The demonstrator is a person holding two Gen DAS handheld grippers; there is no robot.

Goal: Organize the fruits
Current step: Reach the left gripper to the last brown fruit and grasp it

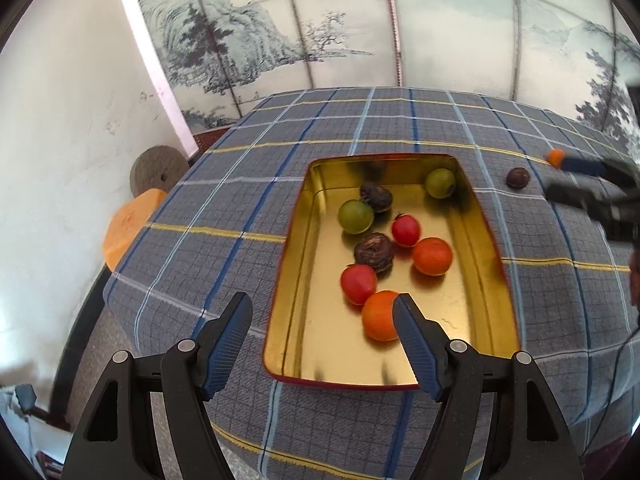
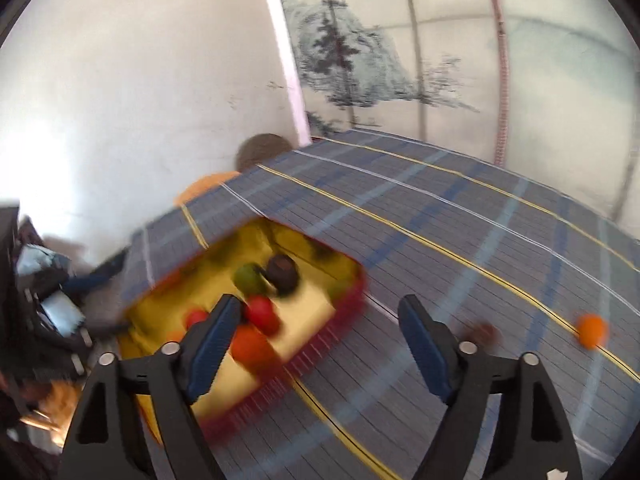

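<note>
Overhead, the left claw (image 1: 322,308) hung w/ its jaws spread wide and nothing between them, above the near end of a gold tin tray (image 1: 298,312) on the plaid-clothed counter (image 1: 400,120). Tray contents: 2 green fruits (image 1: 355,216), one mid-left, one in the far right corner; 2 red fruits (image 1: 358,283); 2 orange fruits (image 1: 432,256), the nearer one partly hidden behind the left claw's right finger; 2 dark wrinkled fruits (image 1: 374,252). Outside the tray, to its right on the cloth, lay a loose dark fruit (image 1: 518,178), and farther right a loose orange fruit (image 2: 592,330). The right claw (image 2: 320,312) was likewise wide open and empty, held over the cloth w/ the tray's right rim below it; the right wrist view was motion-blurred. Beyond the counter's far edge stood a painted landscape screen (image 1: 280,28); a white wall (image 1: 72,100) lay to the left.
</note>
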